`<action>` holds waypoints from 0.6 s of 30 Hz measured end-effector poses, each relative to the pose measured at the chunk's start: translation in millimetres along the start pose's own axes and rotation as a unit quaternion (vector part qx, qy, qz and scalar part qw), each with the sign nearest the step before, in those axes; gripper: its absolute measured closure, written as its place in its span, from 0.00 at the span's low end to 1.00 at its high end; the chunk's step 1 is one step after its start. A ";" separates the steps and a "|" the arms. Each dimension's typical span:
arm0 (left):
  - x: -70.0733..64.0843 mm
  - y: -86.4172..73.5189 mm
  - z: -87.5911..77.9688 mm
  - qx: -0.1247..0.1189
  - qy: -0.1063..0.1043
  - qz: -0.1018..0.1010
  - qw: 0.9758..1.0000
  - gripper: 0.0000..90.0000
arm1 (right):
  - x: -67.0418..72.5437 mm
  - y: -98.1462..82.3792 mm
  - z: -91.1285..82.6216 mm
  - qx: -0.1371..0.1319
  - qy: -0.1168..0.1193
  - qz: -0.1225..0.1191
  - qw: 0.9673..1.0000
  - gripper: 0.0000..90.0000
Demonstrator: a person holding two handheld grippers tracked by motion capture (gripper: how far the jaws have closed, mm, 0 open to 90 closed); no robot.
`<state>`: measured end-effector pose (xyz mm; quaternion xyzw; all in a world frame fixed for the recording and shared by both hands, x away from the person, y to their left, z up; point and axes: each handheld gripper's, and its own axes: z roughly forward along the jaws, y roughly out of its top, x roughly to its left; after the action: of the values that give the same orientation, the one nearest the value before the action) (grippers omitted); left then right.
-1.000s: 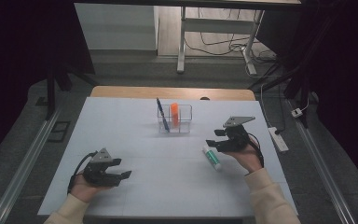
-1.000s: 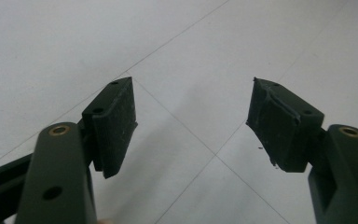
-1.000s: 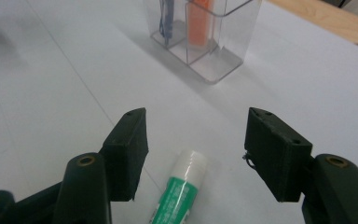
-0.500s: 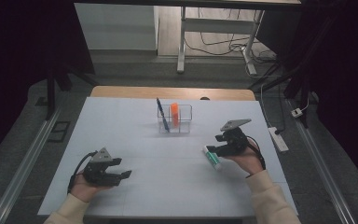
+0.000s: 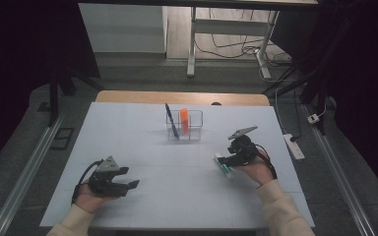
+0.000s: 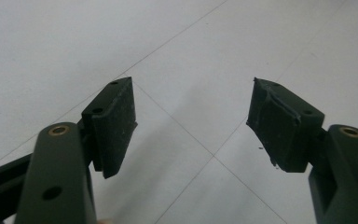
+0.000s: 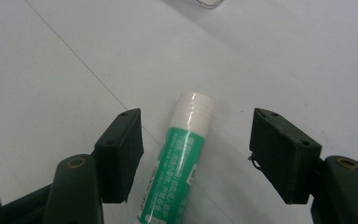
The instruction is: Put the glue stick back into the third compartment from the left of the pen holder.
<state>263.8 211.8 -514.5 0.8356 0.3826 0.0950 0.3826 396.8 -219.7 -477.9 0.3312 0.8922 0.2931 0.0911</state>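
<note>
From the high view, our right tool [image 5: 230, 158] hangs over the glue stick [image 5: 225, 166] at four o'clock on the counter [image 5: 142, 123], while our left tool [image 5: 123, 184] rests apart and empty. In the right gripper view the jaws, which have just been opening, straddle the stick [image 7: 179, 172] untouched, so we centre it and close gently.

- White table top [image 5: 142, 147], crossed by thin seam lines, wooden edge peeking out at the far side.
- Clear rack [image 5: 184, 129] standing near the far middle, holding a blue pen [image 5: 171, 120] and an orange tube [image 5: 184, 119].
- Green-and-white glue stick [image 5: 224, 166] lying flat, right of centre.
</note>
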 end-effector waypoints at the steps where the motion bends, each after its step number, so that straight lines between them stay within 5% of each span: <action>1: 0.0 0.0 0.0 0.000 0.000 0.000 1.000 0.35 | 0.8 0.6 1.6 0.001 0.000 -0.001 1.000 0.38; 18: -0.2 -0.2 0.2 0.003 0.000 0.002 1.000 0.35 | 9.4 5.8 29.5 0.042 -0.026 0.004 0.999 0.42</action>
<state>263.6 211.6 -514.7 0.8376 0.3811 0.0951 0.3796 403.3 -196.5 -498.1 0.3460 0.8996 0.2470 0.0996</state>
